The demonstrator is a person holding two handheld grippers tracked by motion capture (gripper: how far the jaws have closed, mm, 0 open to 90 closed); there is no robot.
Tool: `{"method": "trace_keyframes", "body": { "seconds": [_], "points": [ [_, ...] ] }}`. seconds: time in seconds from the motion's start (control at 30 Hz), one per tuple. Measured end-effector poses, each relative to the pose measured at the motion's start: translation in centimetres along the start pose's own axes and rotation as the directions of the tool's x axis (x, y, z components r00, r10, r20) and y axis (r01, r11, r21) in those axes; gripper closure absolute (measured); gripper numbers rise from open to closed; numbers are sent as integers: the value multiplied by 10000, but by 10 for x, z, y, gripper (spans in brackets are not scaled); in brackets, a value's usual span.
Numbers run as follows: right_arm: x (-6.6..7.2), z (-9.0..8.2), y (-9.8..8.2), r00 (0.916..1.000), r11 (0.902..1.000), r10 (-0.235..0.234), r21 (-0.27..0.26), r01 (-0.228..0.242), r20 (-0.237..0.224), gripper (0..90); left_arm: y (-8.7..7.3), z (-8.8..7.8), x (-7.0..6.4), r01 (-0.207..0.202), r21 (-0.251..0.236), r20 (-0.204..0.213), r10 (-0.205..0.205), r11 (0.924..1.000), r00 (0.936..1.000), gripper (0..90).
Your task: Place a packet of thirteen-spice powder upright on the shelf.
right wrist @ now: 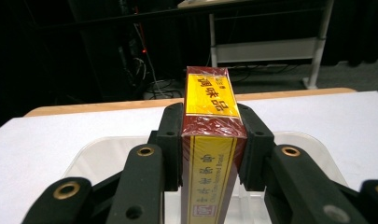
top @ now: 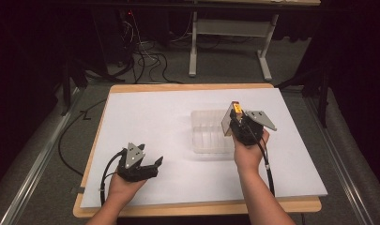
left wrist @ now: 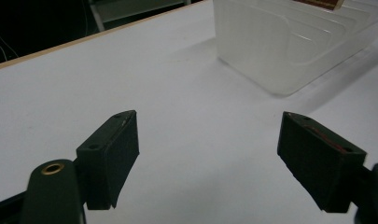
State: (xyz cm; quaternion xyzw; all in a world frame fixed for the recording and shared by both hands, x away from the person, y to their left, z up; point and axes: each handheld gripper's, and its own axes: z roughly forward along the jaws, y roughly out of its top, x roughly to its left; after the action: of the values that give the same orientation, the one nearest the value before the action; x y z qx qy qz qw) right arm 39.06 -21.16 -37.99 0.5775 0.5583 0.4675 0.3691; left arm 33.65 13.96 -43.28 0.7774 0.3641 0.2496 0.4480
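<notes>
A red and yellow box [right wrist: 209,140] with printed characters stands on edge between the jaws of my right gripper [right wrist: 210,140], which is shut on it. From the high view the box [top: 231,116] and right gripper [top: 238,123] hang over the right end of a clear plastic bin [top: 207,133] with ribbed compartments. My left gripper [top: 155,165] rests low near the table's front left, jaws open and empty. In the left gripper view its black pads [left wrist: 113,154] stand apart over the white surface, with the bin [left wrist: 289,46] farther off at the upper right.
A white sheet [top: 150,122] covers the wooden table [top: 131,87]. Behind the table stand a white desk frame [top: 230,42] and a tangle of cables [top: 140,56] on the grey floor. Black cables trail from both grippers toward the front edge.
</notes>
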Motion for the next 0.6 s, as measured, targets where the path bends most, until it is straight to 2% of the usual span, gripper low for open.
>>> {"method": "trace_keyframes", "body": {
  "seconds": [0.3,0.5,0.6],
  "points": [
    [8,1,-3,9991,9996,-195,-182,202,370,675,0,-1,-1,-7,-36,40,7,10000,10000,213],
    [8,4,-3,9990,9997,-112,-220,122,422,672,0,0,-1,-10,-11,26,10,10000,10000,213],
    [8,7,-5,9987,9999,-82,-69,86,494,665,0,-1,-1,-20,-25,12,20,10000,10000,213]
  ]
}}
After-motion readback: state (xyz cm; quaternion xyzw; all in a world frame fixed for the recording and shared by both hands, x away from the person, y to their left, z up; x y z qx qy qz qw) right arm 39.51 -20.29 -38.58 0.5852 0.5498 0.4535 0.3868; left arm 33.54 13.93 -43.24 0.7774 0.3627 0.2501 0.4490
